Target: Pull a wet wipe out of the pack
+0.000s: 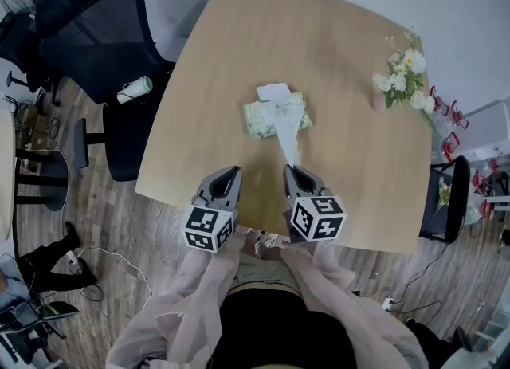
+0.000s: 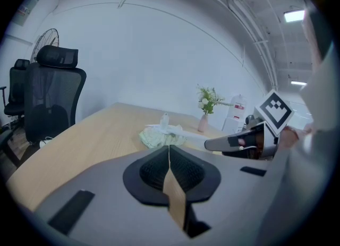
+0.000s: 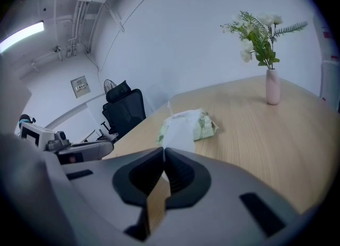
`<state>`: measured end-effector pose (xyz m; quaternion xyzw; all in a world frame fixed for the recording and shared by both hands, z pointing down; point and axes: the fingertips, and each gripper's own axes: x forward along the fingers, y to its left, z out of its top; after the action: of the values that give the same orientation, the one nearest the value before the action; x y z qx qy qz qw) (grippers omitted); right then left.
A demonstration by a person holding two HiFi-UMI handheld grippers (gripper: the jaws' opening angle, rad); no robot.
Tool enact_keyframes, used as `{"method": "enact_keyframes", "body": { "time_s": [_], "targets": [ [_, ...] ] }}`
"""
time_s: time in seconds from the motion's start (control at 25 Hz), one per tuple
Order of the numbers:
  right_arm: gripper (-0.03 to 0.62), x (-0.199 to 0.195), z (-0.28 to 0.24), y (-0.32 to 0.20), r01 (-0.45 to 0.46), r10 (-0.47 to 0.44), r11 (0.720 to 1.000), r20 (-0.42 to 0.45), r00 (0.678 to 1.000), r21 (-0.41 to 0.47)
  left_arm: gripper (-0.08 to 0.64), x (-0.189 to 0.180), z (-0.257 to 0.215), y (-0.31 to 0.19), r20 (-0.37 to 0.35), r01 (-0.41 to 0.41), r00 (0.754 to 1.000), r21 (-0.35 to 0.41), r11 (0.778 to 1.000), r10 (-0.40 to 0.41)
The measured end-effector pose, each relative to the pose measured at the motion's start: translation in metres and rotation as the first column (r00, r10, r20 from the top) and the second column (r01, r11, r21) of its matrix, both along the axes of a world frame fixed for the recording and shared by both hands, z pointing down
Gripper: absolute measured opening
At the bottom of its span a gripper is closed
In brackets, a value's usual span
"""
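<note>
Stretching from the pack, wet wipe sits clamped in right claw; left claw closed, empty.

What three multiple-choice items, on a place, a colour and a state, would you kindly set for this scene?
1. In the head view, the vase stands toward the table's: A left edge; B middle; C right edge.
2. The pack is: A red; B pale green; C black.
3. The right gripper's jaws are: A wide apart; B shut on nothing; C shut on the wet wipe.
Answers: C, it stands by the right rim; B, its wrapper shows pale green; C, the wipe stretches from pack to closed jaws.
</note>
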<state>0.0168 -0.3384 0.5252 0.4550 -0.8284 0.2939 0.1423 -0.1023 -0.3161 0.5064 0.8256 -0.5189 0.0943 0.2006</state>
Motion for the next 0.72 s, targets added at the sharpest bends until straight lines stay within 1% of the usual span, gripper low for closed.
{"method": "enact_keyframes", "body": {
  "time_s": [0.72],
  "targets": [
    [0.011,0.009,-0.017,0.009,-0.028,0.027,0.999,0.013,1.0,0.027,0.015,-0.002,-0.015,0.006,0.004,-0.005,1.0,0.024,1.0,0.005]
  ]
}}
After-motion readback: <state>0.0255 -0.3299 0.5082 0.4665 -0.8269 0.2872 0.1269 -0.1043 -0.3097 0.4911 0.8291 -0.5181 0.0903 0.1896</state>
